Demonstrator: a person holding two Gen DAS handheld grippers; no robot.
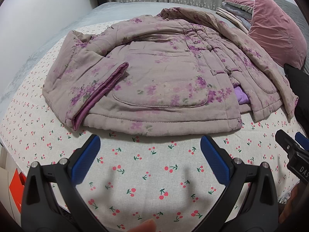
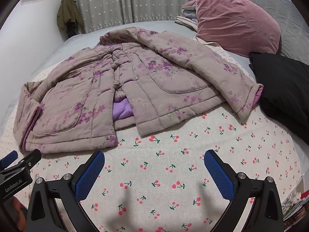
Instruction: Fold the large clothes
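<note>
A padded mauve jacket with purple flowers [image 1: 158, 73] lies front up on the cherry-print bed sheet [image 1: 146, 174]; it also shows in the right wrist view [image 2: 119, 89]. Its knot buttons are fastened and a purple lining shows at the hem [image 2: 121, 110]. One sleeve lies folded along its left side [image 1: 83, 77]; the other sleeve stretches out to the right [image 2: 218, 71]. My left gripper [image 1: 150, 154] is open and empty, just short of the hem. My right gripper [image 2: 154, 172] is open and empty, over the sheet below the hem; its tip shows in the left wrist view [image 1: 293, 148].
A pink velvet pillow [image 2: 235, 21] and folded bedding [image 1: 233, 13] lie at the far right. A black cushion [image 2: 283, 89] lies by the outstretched sleeve's cuff. A wall is on the left, curtains [image 2: 119, 2] behind. The bed edge is near my grippers.
</note>
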